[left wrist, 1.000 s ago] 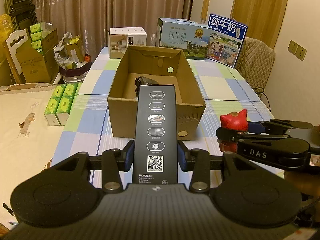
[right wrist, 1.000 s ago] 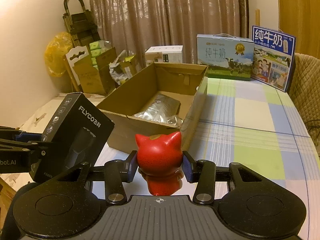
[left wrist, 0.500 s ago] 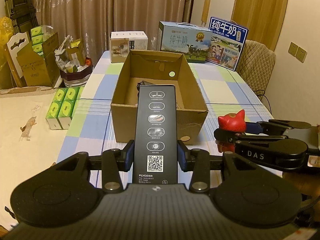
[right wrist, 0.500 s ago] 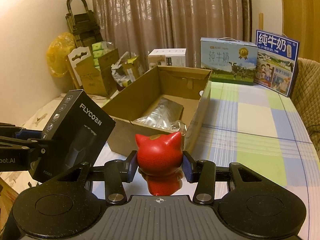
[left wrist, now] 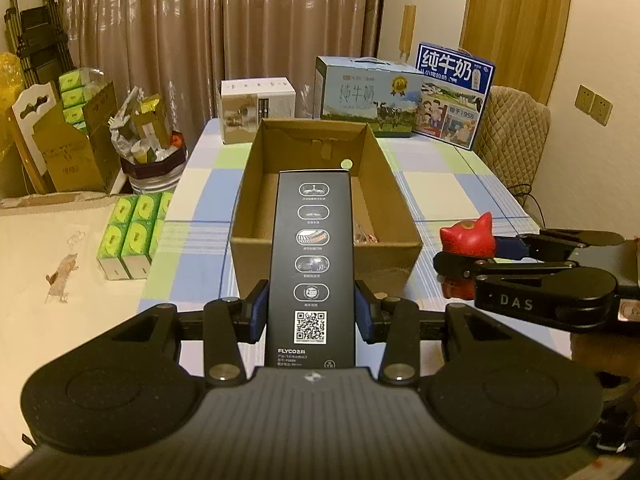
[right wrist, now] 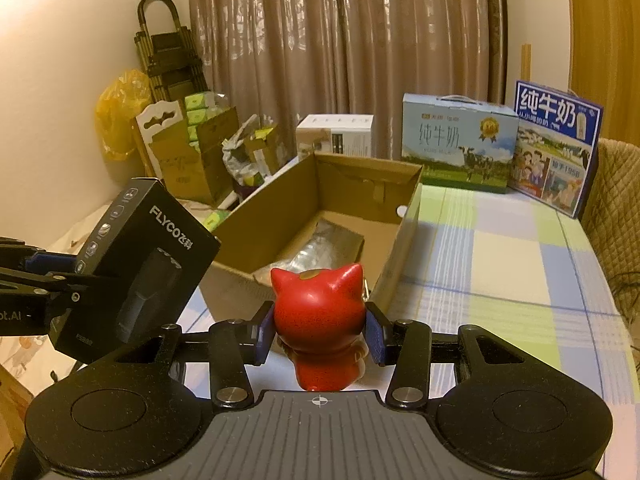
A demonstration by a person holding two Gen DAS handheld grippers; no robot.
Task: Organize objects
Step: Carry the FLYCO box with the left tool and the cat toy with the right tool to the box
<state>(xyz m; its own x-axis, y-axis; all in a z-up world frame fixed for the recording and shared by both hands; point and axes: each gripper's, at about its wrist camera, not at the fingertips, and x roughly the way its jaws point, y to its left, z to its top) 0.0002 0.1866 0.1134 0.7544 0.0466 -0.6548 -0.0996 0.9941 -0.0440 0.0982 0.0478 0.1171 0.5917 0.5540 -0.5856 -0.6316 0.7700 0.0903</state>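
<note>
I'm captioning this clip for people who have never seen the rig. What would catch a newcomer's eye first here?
Probably the red cat figurine, clamped in the right gripper above the checked tablecloth. Next, the tall black FLYCO box gripped by the left gripper, right in front of the open cardboard box at the table's middle. Behind that, two blue milk cartons stand before the curtain.

One open cardboard box [left wrist: 326, 240] at centre frame. One black box [left wrist: 312, 264], one red cat figure [right wrist: 318, 316]. Two milk cartons [left wrist: 368, 96] [left wrist: 454, 92] in the upper right, one white box [left wrist: 258, 108] to their left. Two grippers [left wrist: 311, 316] [right wrist: 319, 334]. One chair [left wrist: 512, 132] at the right edge.
</note>
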